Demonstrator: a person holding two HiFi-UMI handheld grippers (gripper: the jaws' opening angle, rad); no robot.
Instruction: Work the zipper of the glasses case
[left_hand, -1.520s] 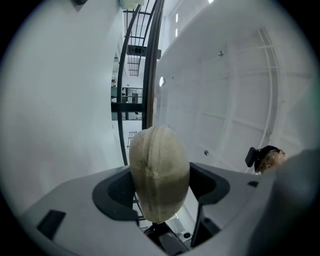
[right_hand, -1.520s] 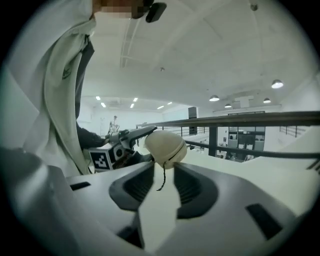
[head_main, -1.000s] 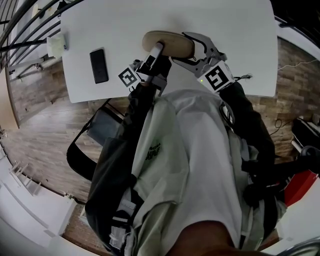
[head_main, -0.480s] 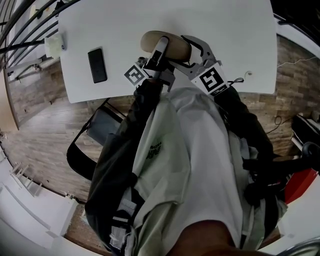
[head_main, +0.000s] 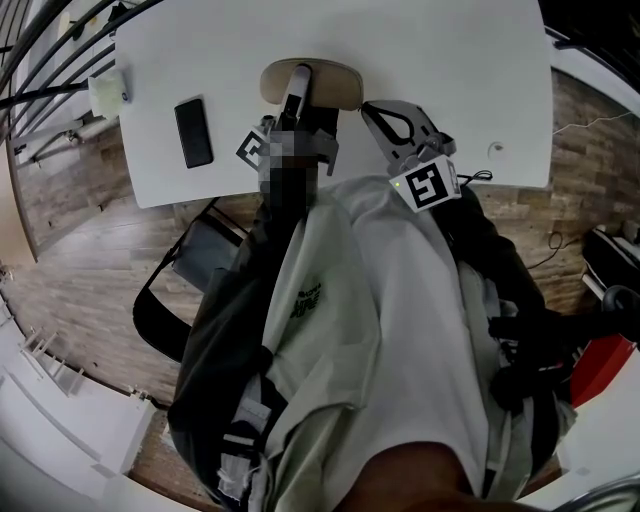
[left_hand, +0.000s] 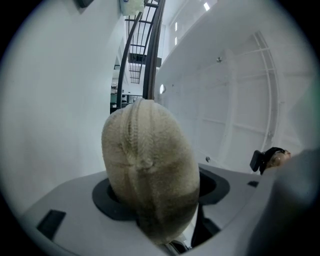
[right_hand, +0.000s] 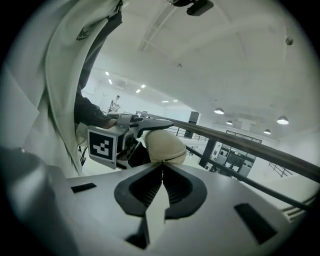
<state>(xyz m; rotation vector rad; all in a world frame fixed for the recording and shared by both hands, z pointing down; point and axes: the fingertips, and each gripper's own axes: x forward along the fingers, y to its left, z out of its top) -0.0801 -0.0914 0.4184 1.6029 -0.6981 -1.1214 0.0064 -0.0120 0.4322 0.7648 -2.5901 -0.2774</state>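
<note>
The beige, fuzzy glasses case (head_main: 325, 84) lies on the white table (head_main: 450, 60) near its front edge. My left gripper (head_main: 299, 74) reaches over the case's middle, with its jaws closed on it. In the left gripper view the case (left_hand: 145, 160) stands on end between the jaws and fills the middle, its zipper seam running down the top. My right gripper (head_main: 370, 106) is off the case's right end, clear of it, shut with nothing in it. In the right gripper view the right gripper (right_hand: 161, 169) has its jaws together, and the case (right_hand: 164, 144) shows just beyond them.
A black phone (head_main: 193, 131) lies on the table's left part, with a small pale box (head_main: 108, 90) at the left edge. A thin cable (head_main: 488, 151) ends near the front right edge. A dark bag (head_main: 205, 250) sits on the wooden floor below the table.
The right gripper, open around the case's right end earlier, has drawn back from it and its jaws have closed. The case and the left gripper have shifted a little to the left.
</note>
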